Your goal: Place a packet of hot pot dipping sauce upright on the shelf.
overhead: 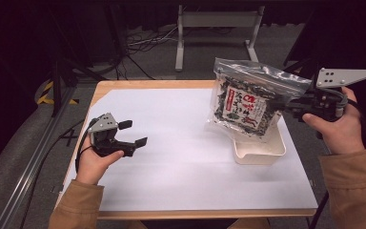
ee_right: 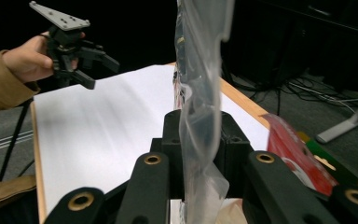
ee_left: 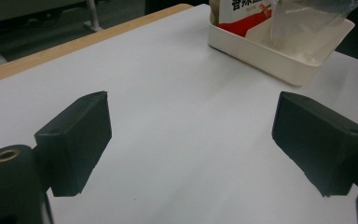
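Observation:
A clear zip bag (overhead: 246,101) of dark dried flakes with a red and white label hangs tilted over a cream tray (overhead: 262,151) at the right of the table. Its lower end reaches down into the tray. My right gripper (overhead: 286,106) is shut on the bag's right edge, and in the right gripper view the clear plastic (ee_right: 199,70) stands pinched between the jaws (ee_right: 200,135). My left gripper (overhead: 134,133) is held low over the white sheet at the left, open with nothing between its fingers (ee_left: 193,121). It points toward the tray (ee_left: 270,58).
A white sheet (overhead: 181,157) covers the wooden table (overhead: 138,84). Dark floor with cables and a metal stand (overhead: 217,21) lies beyond the far edge. A rail (overhead: 33,157) runs along the left side. The left gripper (ee_right: 100,73) is seen across the table in the right gripper view.

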